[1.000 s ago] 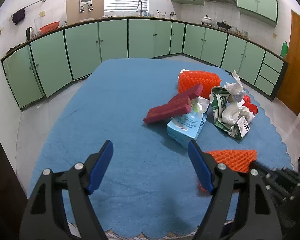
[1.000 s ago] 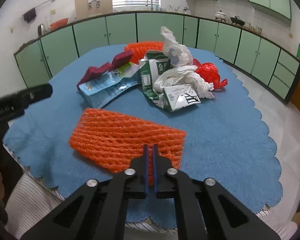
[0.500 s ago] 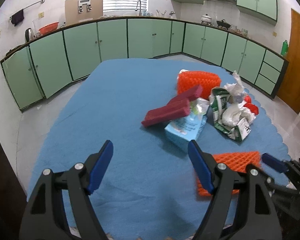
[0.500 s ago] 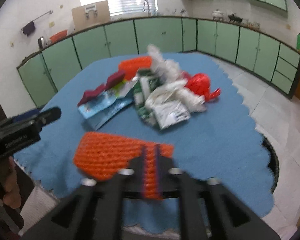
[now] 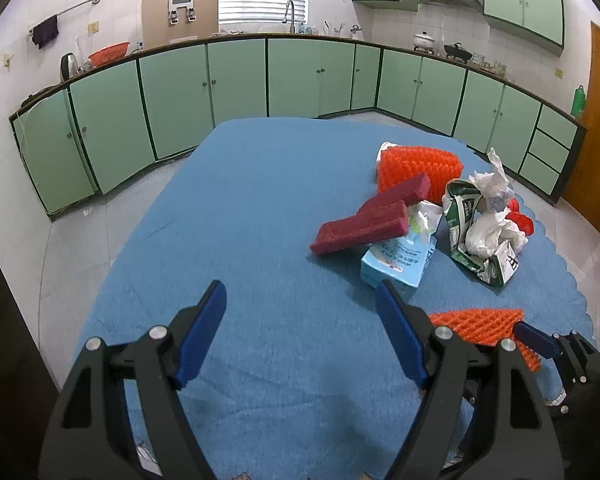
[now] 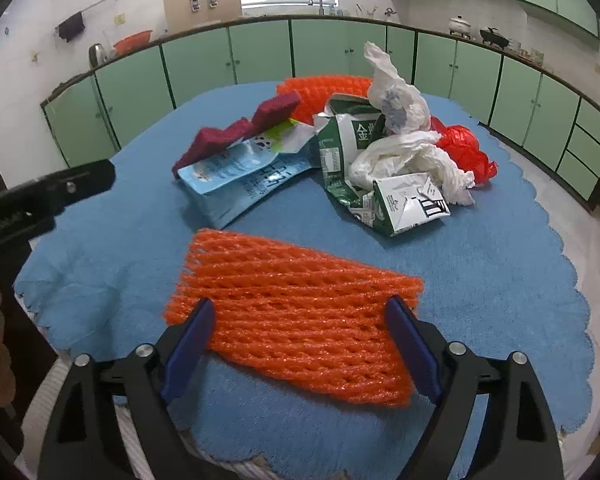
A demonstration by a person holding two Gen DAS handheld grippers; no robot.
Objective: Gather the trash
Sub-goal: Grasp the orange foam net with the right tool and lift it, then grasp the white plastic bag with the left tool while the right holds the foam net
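From my right tongs (image 6: 300,346) the foam net sleeve (image 6: 296,312) lies nearest on the desk (image 6: 500,280), between the spread jaws. Behind it to the left I see the flat pouch (image 6: 240,178), the two sponge blocks (image 6: 236,132) resting on its far end. Right of those sit the crushed cartons (image 6: 384,184) with crumpled tissue (image 6: 400,152) on top. My left tongs (image 5: 300,332) hover over bare desk, left of the sleeve.

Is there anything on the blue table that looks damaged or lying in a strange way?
Yes. The green-and-white milk carton is torn open and crushed, with white crumpled plastic stuffed into it. Two dark red foam blocks lean tilted on the flattened light blue tissue pack.
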